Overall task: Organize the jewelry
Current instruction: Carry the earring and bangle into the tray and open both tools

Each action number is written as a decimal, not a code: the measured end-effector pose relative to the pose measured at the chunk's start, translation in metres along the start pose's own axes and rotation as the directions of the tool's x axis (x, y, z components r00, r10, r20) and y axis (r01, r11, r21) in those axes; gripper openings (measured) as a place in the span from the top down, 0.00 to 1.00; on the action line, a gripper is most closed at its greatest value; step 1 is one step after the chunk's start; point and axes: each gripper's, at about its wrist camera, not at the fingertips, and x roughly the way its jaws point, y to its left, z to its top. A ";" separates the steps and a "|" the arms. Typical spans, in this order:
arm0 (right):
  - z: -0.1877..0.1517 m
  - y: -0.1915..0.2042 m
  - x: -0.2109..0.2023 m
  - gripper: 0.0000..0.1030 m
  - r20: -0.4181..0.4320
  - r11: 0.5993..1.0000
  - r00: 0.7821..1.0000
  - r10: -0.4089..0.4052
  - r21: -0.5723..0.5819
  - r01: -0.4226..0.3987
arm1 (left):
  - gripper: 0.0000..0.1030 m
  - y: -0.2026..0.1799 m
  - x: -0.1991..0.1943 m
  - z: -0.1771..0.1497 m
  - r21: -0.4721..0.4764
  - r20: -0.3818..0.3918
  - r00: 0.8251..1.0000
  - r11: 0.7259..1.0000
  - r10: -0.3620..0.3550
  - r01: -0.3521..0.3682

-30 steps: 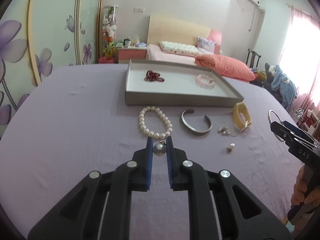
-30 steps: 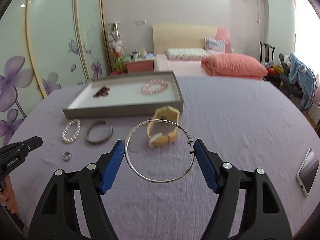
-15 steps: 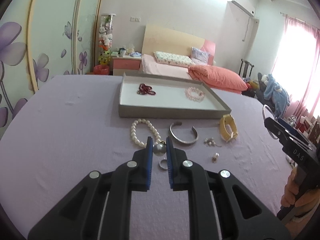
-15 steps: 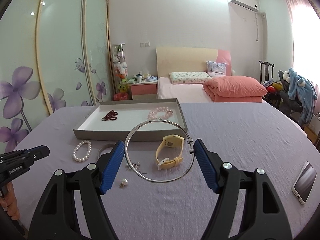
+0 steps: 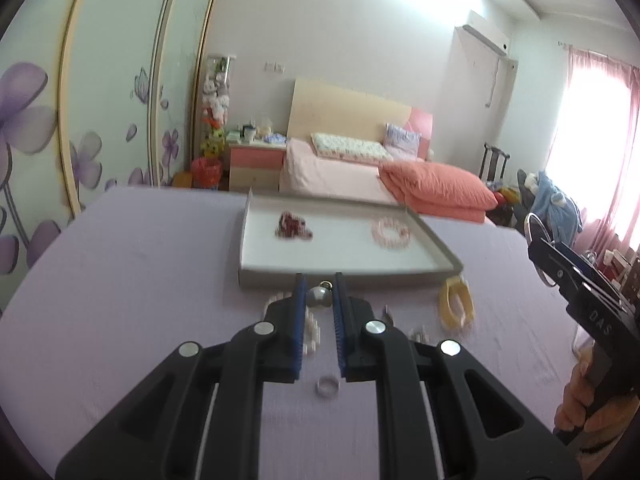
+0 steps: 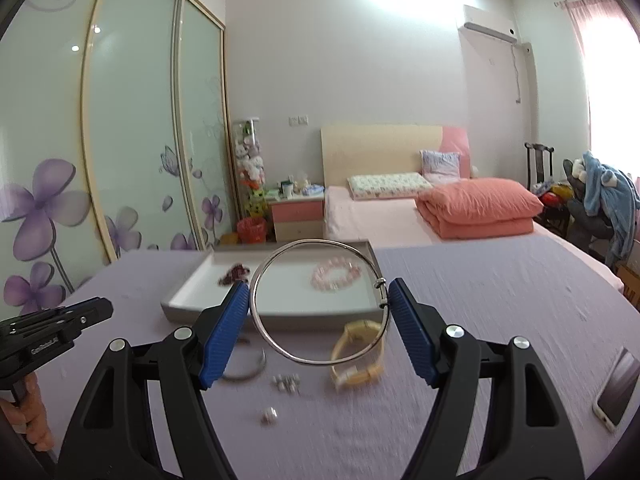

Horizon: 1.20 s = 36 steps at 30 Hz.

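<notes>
My left gripper [image 5: 319, 286] is shut on a silver ball pendant [image 5: 319, 296], held above the purple table in front of the grey tray [image 5: 348, 280]. My right gripper [image 6: 318, 300] is shut on a thin silver bangle [image 6: 320, 360], held above the table before the tray [image 6: 276, 316]. In the tray lie a dark red bracelet [image 5: 292, 226] and a pink bead bracelet [image 5: 390, 234]. On the table lie a pearl bracelet [image 5: 312, 332], a small ring [image 5: 327, 387], a yellow watch [image 6: 358, 354], a silver cuff [image 6: 250, 370] and small earrings [image 6: 286, 383].
A phone [image 6: 616, 390] lies on the table at the far right. A bed with an orange quilt [image 6: 480, 208] stands behind the table. A sliding wardrobe with flower prints [image 6: 120, 160] runs along the left.
Both grippers have lifted with their jewelry and tilted up; the tray and loose pieces sit lower and nearer in both views.
</notes>
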 end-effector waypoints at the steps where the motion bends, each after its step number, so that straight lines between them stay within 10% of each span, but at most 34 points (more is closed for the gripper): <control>1: 0.005 0.001 0.003 0.31 0.012 1.000 1.000 -0.004 0.000 0.004 | 0.87 -0.001 0.002 0.005 0.005 0.012 1.000 1.000 0.003 -0.003; 10: 0.044 0.003 0.056 0.30 0.061 0.999 0.997 -0.045 0.022 0.044 | 0.87 -0.013 0.048 0.063 0.061 0.105 0.993 0.997 0.045 -0.051; 18: 0.052 0.004 0.150 0.30 -0.112 0.995 0.992 -0.058 0.069 0.066 | 0.87 -0.007 0.132 0.092 0.038 0.047 0.996 0.996 0.079 -0.081; 27: 0.020 -0.011 0.250 0.30 -0.409 0.982 0.910 -0.069 0.135 0.135 | 0.87 0.009 0.226 0.092 0.018 -0.117 0.987 0.994 0.106 -0.105; 36: 0.006 -0.014 0.280 0.29 -0.526 0.971 0.850 -0.032 0.186 0.152 | 0.86 0.021 0.263 0.078 -0.013 -0.222 0.972 0.997 0.075 -0.079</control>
